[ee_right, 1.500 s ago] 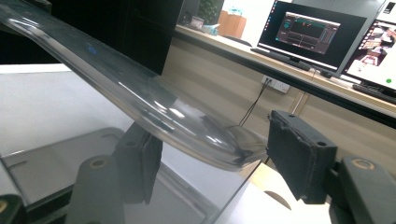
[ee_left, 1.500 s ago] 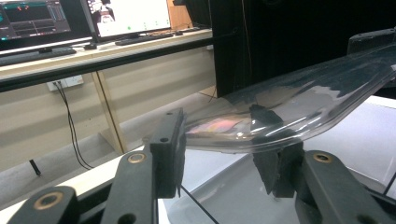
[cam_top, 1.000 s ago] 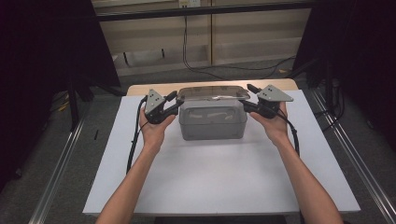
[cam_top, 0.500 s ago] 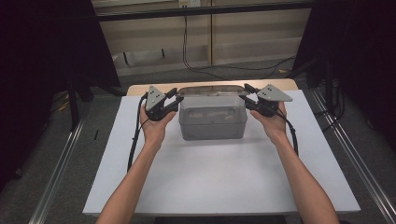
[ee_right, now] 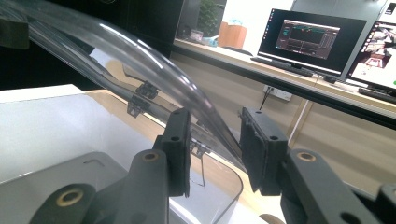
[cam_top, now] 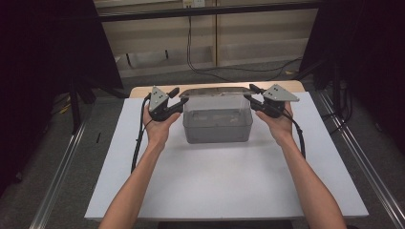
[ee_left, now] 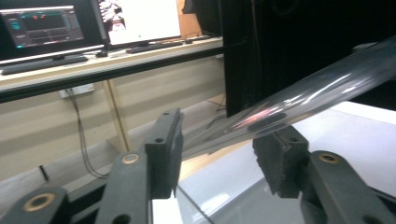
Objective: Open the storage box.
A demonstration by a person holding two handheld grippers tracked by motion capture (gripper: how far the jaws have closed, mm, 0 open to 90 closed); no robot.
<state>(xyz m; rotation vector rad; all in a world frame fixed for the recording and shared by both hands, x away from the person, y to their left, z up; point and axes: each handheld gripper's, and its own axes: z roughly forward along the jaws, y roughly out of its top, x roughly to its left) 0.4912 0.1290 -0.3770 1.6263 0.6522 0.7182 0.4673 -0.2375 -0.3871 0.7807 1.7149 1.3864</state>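
**Two hand-held tools lifting the clear lid off a plastic box**

A clear plastic box (cam_top: 218, 125) sits at the far middle of a white table (cam_top: 224, 186). Its transparent lid (cam_top: 217, 91) is raised above the rim and tilted. A person's forearms reach in from below, one hand at each end of the box.

The left tool (cam_top: 177, 99) is at the lid's left end. In the left gripper view the lid edge (ee_left: 299, 100) runs between its jaws, which stand spread with a gap on both sides; they have just been opening. The right tool (cam_top: 253, 98) is at the right end. In the right gripper view its jaws bracket the curved lid rim (ee_right: 187, 100), narrowed close to it; I cannot tell if the pads actually press.

To do this step well, I would judge both ends should rise evenly, so the lid comes free level and does not twist or drag the box. The left tool looks too loose to carry its end; it should pinch again before lifting further.

Compared with a second ago, the lid was lying nearly flat on the box and is now lifted and tipped. The box and both hands sit much as before.
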